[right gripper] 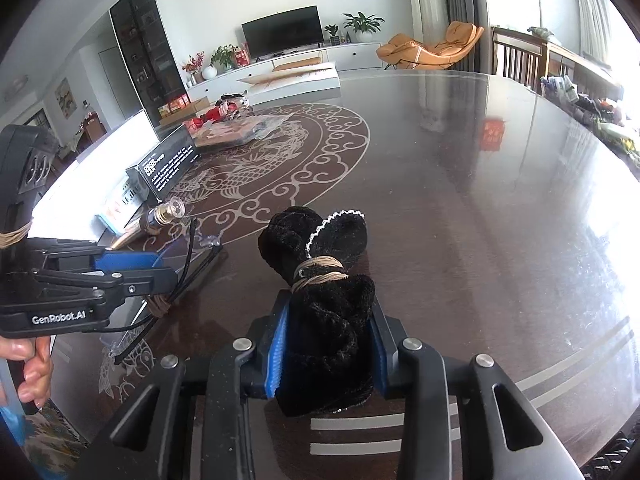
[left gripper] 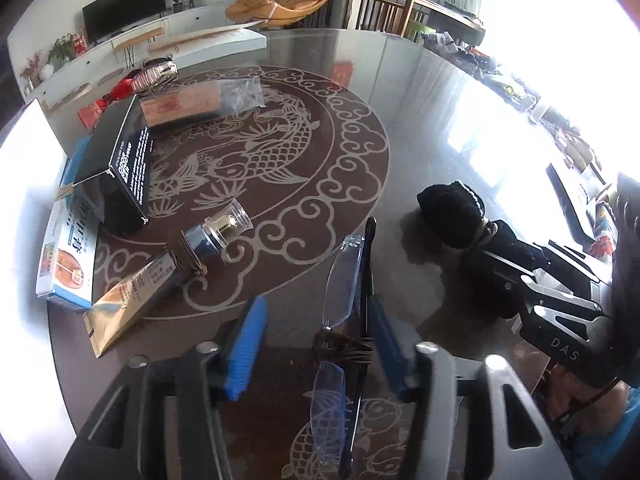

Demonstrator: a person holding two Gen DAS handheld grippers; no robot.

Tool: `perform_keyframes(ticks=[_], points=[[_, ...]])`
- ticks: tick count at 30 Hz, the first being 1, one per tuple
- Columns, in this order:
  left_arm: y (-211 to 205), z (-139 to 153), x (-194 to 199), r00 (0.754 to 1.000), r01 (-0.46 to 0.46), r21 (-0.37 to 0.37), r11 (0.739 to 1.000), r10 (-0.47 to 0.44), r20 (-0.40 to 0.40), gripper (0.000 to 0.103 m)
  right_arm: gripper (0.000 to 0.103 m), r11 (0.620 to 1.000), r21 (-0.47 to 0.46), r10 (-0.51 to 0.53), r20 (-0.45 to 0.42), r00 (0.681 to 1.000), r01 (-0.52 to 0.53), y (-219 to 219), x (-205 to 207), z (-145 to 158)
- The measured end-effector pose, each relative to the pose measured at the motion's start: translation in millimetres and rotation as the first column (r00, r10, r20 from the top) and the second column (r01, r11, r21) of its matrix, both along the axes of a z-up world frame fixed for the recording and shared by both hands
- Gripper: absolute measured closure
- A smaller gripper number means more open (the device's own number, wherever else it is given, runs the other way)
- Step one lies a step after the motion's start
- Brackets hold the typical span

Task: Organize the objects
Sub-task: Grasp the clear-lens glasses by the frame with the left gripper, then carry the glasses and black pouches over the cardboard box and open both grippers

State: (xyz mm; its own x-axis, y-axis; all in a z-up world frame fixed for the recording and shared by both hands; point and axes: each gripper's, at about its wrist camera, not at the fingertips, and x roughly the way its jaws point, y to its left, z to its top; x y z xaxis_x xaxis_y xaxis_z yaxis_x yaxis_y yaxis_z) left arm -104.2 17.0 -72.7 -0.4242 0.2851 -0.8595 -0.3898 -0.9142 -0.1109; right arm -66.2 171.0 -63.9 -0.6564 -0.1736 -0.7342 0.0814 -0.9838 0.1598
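Note:
My left gripper (left gripper: 316, 344) stands open around a pair of rimless glasses (left gripper: 344, 280) tied with brown string; the glasses lean against the right blue pad (left gripper: 386, 344), the left pad is apart from them. In the right wrist view the left gripper (right gripper: 132, 268) shows at the left with the glasses (right gripper: 192, 256). My right gripper (right gripper: 326, 356) is shut on a black fuzzy bundle (right gripper: 320, 300) tied with tan string, low over the table. The bundle also shows in the left wrist view (left gripper: 452, 208).
On the dark glass table (left gripper: 420, 120) lie a black box (left gripper: 116, 164), a blue-white box (left gripper: 64, 256), a tube with a clear cap (left gripper: 168, 276), a bagged flat packet (left gripper: 200, 104) and a metal watch (left gripper: 156, 74). Clutter lines the far right edge (left gripper: 500, 76).

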Motion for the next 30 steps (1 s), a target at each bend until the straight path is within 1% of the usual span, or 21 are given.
perform_keyframes(ticks=[1,2,5,6,7,11,14,15,18,22,23,25,27,28,29,30], points=[[-2,2,3,1.000,-0.010,0.007,1.000,0.010,-0.016,0.030,0.062,1.000,0.000,-0.001,-0.001,1.000,0.001,0,0,0],[-3,5,6,1.000,-0.013,0.015,1.000,0.014,-0.026,0.030,0.060,1.000,0.001,-0.001,-0.001,1.000,0.001,0,1,0],[-9,9,12,0.999,-0.023,0.041,0.999,0.024,-0.025,0.030,0.048,1.000,0.006,-0.005,0.000,1.000,0.005,0,1,0],[-10,10,15,0.999,-0.025,0.049,0.999,0.026,-0.021,0.030,0.042,1.000,0.007,-0.006,0.000,1.000,0.006,-1,2,0],[-11,11,16,1.000,-0.024,0.053,0.998,0.025,-0.017,0.030,0.040,1.000,0.008,-0.007,0.000,1.000,0.007,-2,2,0],[-14,9,27,1.000,-0.014,0.062,0.998,0.014,-0.003,0.030,0.039,1.000,0.003,-0.009,0.002,1.000,0.009,-1,2,0],[-15,6,31,1.000,-0.008,0.060,0.998,0.008,-0.002,0.030,0.036,1.000,-0.013,-0.023,0.004,1.000,0.023,3,3,1],[-15,5,32,1.000,-0.003,0.051,0.999,0.003,-0.001,0.030,0.034,0.999,-0.019,-0.028,0.004,1.000,0.028,4,3,1],[-10,0,29,1.000,0.005,0.020,1.000,-0.005,0.004,0.030,0.033,0.999,-0.032,-0.034,0.004,0.999,0.034,6,3,1],[2,-8,26,1.000,0.022,-0.013,1.000,-0.022,-0.004,0.030,0.031,1.000,-0.004,-0.026,0.002,1.000,0.026,2,3,1],[5,-9,27,0.999,0.025,-0.034,0.999,-0.026,-0.019,0.028,0.031,1.000,0.003,-0.024,0.001,1.000,0.024,1,4,1],[11,-9,29,0.999,0.033,-0.075,0.997,-0.036,-0.041,0.027,0.030,1.000,0.008,-0.022,0.002,1.000,0.022,0,5,1],[13,-9,31,0.998,0.036,-0.099,0.994,-0.042,-0.055,0.027,0.030,1.000,0.004,-0.022,0.002,1.000,0.022,1,5,0],[14,-10,32,0.997,0.037,-0.111,0.993,-0.044,-0.062,0.024,0.030,1.000,0.001,-0.022,0.002,1.000,0.022,1,5,0],[14,-10,33,0.997,0.034,-0.112,0.993,-0.042,-0.063,0.016,0.030,1.000,-0.001,-0.023,0.002,1.000,0.023,2,5,0],[13,-11,32,0.998,0.025,-0.110,0.994,-0.032,-0.058,0.012,0.029,1.000,-0.001,-0.023,0.002,1.000,0.023,2,5,0]])
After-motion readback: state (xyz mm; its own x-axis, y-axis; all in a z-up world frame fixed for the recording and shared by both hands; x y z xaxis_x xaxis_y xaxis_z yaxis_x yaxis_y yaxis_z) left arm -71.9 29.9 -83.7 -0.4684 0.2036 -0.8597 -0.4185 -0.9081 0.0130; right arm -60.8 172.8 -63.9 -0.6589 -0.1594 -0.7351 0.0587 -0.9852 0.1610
